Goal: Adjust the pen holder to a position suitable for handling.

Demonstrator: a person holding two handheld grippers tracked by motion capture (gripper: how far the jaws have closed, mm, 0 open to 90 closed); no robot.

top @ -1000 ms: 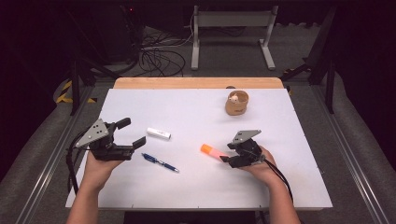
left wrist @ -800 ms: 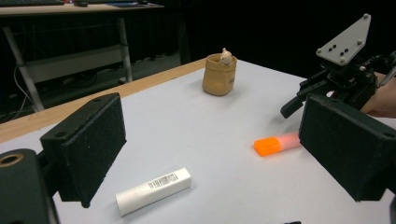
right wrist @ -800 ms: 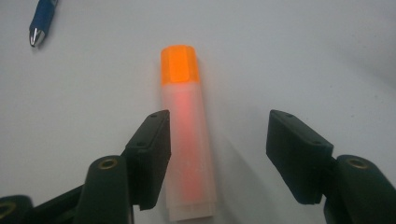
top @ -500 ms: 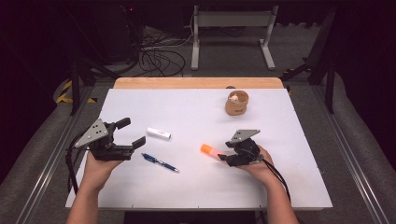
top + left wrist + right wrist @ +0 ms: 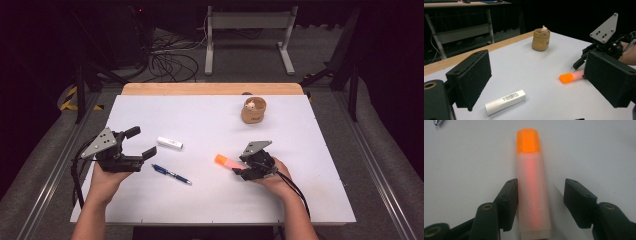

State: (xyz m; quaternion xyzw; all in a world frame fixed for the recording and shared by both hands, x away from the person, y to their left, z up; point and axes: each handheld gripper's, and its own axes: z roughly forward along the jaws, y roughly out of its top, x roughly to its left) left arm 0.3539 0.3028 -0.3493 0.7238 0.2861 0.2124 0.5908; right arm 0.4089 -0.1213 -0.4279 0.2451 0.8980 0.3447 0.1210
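Observation:
An orange-capped highlighter [image 5: 226, 161] lies flat on the white table [image 5: 200, 120]. My right gripper [image 5: 239, 167] sits low at its tail end. In the right gripper view the highlighter [image 5: 531, 185] runs between the two jaws, which have just been closing. One pad [image 5: 509, 195] touches its side and the other pad [image 5: 579, 200] stands a gap away, so the gripper [image 5: 540, 187] is open. My left gripper [image 5: 141, 142] rests at the table's left, open with nothing between its fingers [image 5: 537, 75]. The highlighter [image 5: 569, 77] also shows in the left gripper view.
A white tube [image 5: 170, 143] lies just right of the left gripper, with a blue pen [image 5: 171, 174] nearer the front edge. A small wooden cup [image 5: 253, 110] with something pale inside stands at the back right. A metal stand rises beyond the table.
The right hand has edged slightly left along the highlighter. The left hand and the other things have not moved.

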